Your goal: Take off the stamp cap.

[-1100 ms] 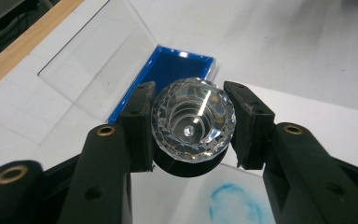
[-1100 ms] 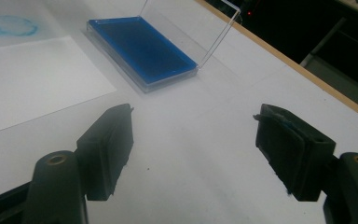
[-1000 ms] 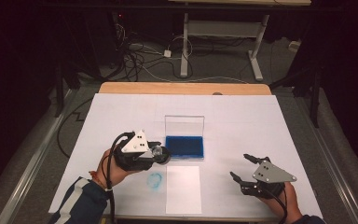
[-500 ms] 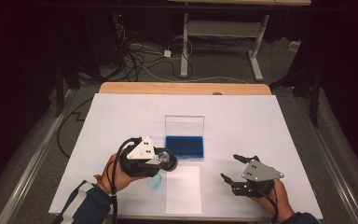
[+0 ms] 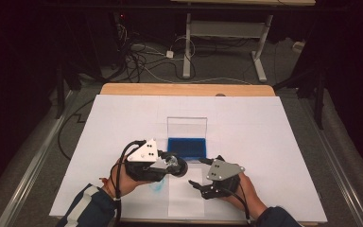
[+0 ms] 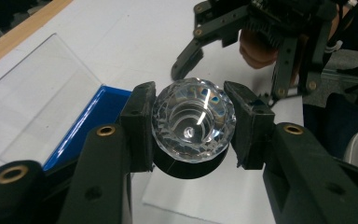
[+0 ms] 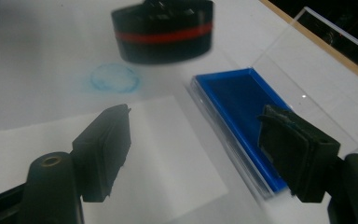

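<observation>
Gripping crystal stamp (image 6: 193, 120), left gripper (image 6: 193, 126), blue ink pad (image 5: 186, 147) nearby

The faceted clear glass knob (image 6: 193, 120) sits between the pads of the left tool (image 5: 175, 165), above the white counter (image 5: 274, 142). At its 1 o'clock lies the blue tray with an upright clear lid (image 5: 186, 147); at 4 o'clock, the right tool (image 5: 203, 182), over the white paper sheet (image 5: 184, 201). The blue smudge (image 5: 158, 188) lies at 7 o'clock.

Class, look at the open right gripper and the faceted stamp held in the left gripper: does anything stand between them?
Nothing visible does. The right gripper, jaws just opening and empty, faces the stamp in the left gripper across bare white paper.
</observation>
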`<control>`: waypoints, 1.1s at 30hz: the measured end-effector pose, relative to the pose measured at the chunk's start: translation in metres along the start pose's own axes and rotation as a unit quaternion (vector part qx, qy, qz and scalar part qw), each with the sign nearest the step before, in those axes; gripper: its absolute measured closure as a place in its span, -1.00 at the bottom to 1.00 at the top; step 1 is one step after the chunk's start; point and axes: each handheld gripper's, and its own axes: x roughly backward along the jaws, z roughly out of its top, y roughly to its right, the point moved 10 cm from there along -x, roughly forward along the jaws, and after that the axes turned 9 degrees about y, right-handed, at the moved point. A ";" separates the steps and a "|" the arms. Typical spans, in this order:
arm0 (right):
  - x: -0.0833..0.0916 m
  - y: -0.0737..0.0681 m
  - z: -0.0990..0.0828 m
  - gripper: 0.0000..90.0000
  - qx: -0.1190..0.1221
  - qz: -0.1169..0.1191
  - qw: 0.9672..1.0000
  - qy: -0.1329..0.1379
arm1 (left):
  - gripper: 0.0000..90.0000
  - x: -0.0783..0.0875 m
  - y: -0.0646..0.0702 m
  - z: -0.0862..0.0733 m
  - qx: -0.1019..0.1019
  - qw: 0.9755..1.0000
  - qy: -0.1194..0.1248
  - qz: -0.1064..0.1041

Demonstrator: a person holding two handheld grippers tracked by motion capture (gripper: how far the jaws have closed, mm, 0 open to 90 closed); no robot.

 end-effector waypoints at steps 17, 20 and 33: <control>-0.023 -0.019 0.014 -0.40 0.015 0.022 1.000 0.009 | 0.21 -0.016 0.019 0.003 -0.006 1.000 0.001 -0.023; -0.022 -0.019 0.015 -0.31 0.016 0.023 1.000 0.011 | 0.21 -0.017 0.019 0.004 -0.005 1.000 0.003 -0.023; -0.019 -0.018 0.012 -0.16 0.033 0.003 0.999 0.004 | 0.21 -0.015 0.015 0.004 0.009 1.000 0.012 -0.018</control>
